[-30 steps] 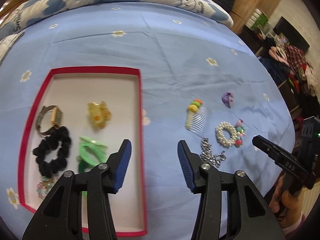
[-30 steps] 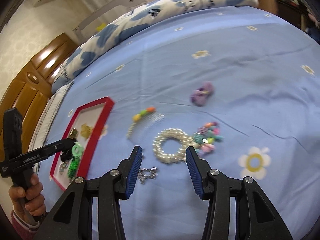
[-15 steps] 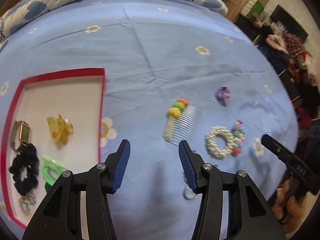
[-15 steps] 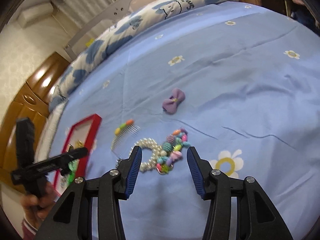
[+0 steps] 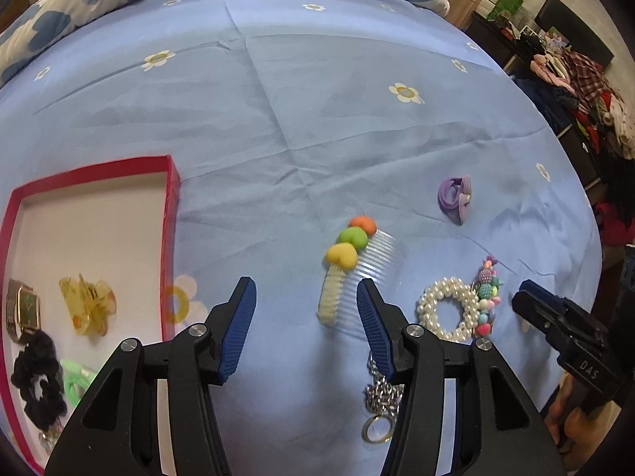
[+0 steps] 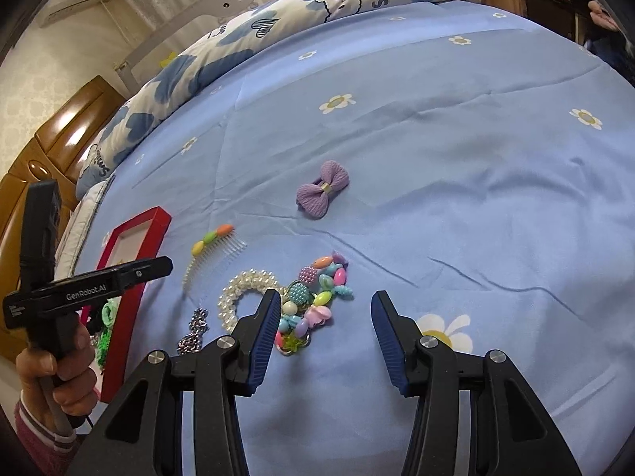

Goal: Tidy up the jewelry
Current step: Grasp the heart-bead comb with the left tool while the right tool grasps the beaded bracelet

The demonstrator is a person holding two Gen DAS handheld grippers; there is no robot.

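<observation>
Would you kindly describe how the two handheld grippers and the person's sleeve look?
Both grippers, left and right, are black plastic with ribbed blue pads and silver pivot screws. Seen from the side, the left one's body reads "GenRobot.AI" in white; the right one's shows "DAS". The sleeve is pink-red knit.

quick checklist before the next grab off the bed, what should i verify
1. Left gripper empty: ok, its jaws are opening with nothing between them.
2. Right gripper empty: ok, open over bare sheet.
3. Hair comb reachable: ok, just ahead of the left fingers.
4. Beaded bracelet lined up: not ok, it lies by the right gripper's left finger, not centred.
5. Red tray has room: ok, its far part is bare.
6. Chain in full view: not ok, partly hidden behind a left finger.
</observation>
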